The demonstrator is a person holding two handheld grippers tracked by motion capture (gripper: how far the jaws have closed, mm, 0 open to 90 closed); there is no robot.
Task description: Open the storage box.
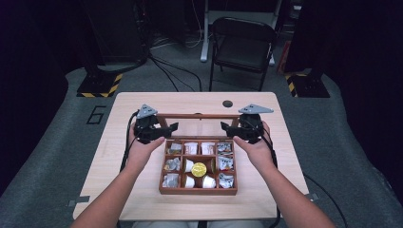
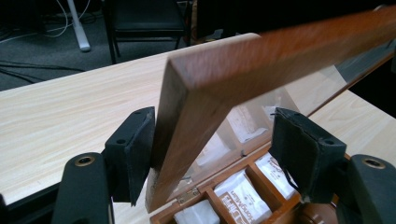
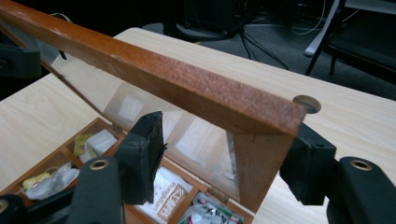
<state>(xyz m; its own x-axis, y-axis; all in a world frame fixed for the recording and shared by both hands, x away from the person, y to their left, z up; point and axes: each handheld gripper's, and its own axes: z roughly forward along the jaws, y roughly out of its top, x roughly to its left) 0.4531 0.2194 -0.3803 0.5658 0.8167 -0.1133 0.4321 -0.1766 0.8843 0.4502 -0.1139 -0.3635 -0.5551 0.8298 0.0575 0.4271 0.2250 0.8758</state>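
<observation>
Lid [image 1: 198, 116] of the wooden box [image 1: 198, 190] stands raised; left gripper [image 1: 167, 130] and right gripper [image 1: 229, 129] flank its corners, released; next, withdraw both clear of the lid.

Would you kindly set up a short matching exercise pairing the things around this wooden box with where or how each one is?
Things:
1. lid
2. left gripper
3. right gripper
4. gold round piece

Places or states:
A. at the lid's right side frame
B. in the box's middle compartment
C. raised, standing open at the hinges
D. at the lid's left side frame

Pairs: 1-C, 2-D, 3-A, 4-B
</observation>
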